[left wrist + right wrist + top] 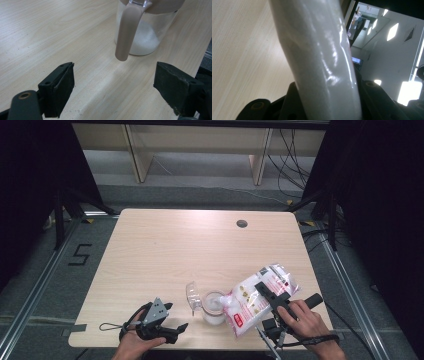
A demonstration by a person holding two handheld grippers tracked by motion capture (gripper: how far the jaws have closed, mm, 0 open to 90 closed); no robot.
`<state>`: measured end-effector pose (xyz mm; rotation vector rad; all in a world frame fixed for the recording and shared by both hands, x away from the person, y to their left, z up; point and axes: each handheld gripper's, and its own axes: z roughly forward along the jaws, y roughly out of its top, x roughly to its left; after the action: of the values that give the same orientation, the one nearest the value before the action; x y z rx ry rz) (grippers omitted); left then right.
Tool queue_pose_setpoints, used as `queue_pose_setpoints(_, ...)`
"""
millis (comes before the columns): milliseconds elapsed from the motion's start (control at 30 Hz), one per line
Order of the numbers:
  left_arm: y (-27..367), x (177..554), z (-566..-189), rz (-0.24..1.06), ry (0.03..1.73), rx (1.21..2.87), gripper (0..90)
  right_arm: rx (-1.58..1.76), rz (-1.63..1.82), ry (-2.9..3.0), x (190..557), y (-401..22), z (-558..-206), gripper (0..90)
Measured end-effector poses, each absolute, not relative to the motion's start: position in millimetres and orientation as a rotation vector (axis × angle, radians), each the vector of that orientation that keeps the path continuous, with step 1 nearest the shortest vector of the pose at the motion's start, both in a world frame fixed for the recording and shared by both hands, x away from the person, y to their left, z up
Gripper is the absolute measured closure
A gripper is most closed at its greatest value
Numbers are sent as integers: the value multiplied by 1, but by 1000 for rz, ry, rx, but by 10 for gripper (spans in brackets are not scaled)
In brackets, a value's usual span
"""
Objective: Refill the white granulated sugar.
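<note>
A clear jar (pixel 213 310) holding white grains stands near the table's front edge, its clear lid (pixel 192 295) flipped open to the left. My right gripper (pixel 266 291) is shut on a plastic bag of white grains (pixel 250 305) with a red label, which is tilted with its lower end at the jar's mouth. In the right gripper view the bag (pixel 317 55) is pinched between the jaws of the right gripper (pixel 327 100). My left gripper (pixel 177 316) rests open left of the jar. In the left gripper view, the left gripper (pixel 115 77) faces the jar (pixel 147 37) and its beige handle (pixel 126 32), with nothing between its jaws.
The light wooden table (pixel 165 255) has a round cable hole (pixel 242 223) at the back right. Black curtains and frame legs flank the table, and cables lie on the floor beyond it. The jar stands close to the front edge.
</note>
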<state>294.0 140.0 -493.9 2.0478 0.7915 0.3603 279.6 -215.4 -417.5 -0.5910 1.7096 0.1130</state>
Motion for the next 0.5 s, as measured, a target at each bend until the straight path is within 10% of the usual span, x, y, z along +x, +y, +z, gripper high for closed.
queue_pose_setpoints(500, 139, 294, -495, 356, 794, 2037, 165, -611, 108, 1712, 280, -215, -415, 703)
